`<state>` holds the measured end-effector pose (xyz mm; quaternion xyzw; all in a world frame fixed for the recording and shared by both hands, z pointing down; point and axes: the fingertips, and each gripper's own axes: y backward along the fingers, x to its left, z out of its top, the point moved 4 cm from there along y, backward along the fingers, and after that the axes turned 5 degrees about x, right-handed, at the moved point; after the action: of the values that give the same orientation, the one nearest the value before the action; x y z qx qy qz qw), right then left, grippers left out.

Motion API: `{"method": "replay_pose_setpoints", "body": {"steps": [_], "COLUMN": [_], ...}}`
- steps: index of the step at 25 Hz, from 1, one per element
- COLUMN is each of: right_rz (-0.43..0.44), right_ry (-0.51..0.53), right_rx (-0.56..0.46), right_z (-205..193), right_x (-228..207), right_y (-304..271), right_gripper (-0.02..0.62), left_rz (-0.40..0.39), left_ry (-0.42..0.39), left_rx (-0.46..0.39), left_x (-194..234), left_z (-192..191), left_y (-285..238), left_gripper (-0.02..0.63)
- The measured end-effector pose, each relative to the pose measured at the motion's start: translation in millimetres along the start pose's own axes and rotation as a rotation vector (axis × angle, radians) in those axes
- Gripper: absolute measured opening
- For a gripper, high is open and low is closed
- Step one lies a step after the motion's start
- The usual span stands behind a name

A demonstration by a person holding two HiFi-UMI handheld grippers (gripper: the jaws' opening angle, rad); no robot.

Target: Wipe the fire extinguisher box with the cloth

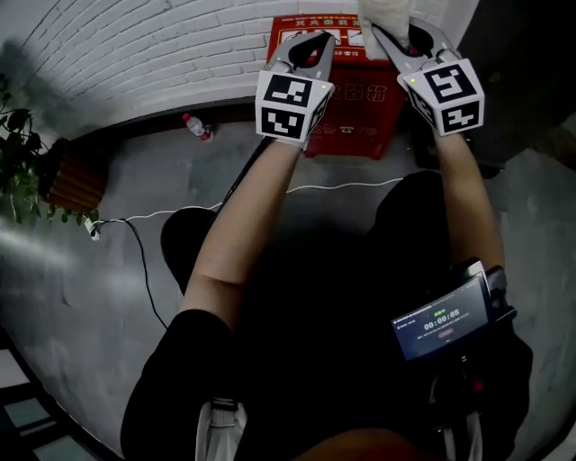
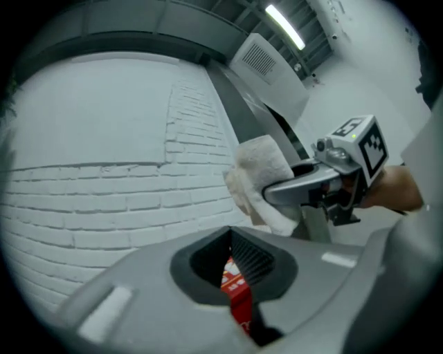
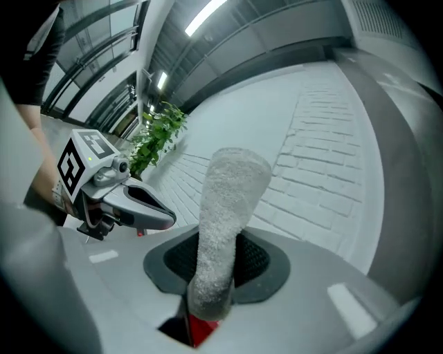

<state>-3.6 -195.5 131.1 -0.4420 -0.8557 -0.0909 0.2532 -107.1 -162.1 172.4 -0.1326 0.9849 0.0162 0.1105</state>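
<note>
Here we go: the right gripper (image 1: pixel 398 32) is clamped firmly on the white cloth (image 1: pixel 382 11), and in its own view the cloth (image 3: pixel 225 214) stands up tall out of the pinched jaws. The left gripper (image 1: pixel 306 47) hangs just beside it, jaws drawn together on nothing, with only a sliver of red showing past them. The red fire extinguisher box (image 1: pixel 355 108) sits on the floor against the foot of the white brick wall (image 1: pixel 135 54), right below both tools. The cloth looks poised near the box's top edge, though I can't tell if it touches. To wipe well, I'd say lay the loose end flat on the top, keep the clamp tight, sweep edge to edge in overlapping passes, and hold the empty tool clear.
</note>
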Motion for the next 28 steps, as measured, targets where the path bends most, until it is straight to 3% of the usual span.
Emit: {"method": "replay_pose_setpoints", "body": {"steps": [3,8,12,18,22,28], "right_rz": [0.013,0.052,0.074,0.115,0.099,0.039], "right_ry": [0.002,-0.127,-0.189,-0.252,-0.300,-0.522], "right_rx": [-0.056,-0.066,-0.083,-0.064,-0.070,-0.036], "right_z": [26,48,48,38,0,-58], "right_x": [30,77,128,189,239,252], "right_y": [-39,-98,-139,-189,-210,-245], "right_gripper": [0.100,0.101,0.101,0.103,0.106,0.104], "left_rz": [0.088,0.189,0.266,0.288,0.278,0.209], "left_ry": [-0.008,0.007,0.038,0.086,0.100,0.097], "left_rx": [-0.027,-0.026,0.012,0.086,0.088,0.132], "left_x": [48,115,162,211,222,232], "left_z": [-3,-2,-35,-81,-112,-161], "left_y": [25,62,86,101,97,67], "left_gripper": [-0.001,0.000,0.000,0.000,0.000,0.000]}}
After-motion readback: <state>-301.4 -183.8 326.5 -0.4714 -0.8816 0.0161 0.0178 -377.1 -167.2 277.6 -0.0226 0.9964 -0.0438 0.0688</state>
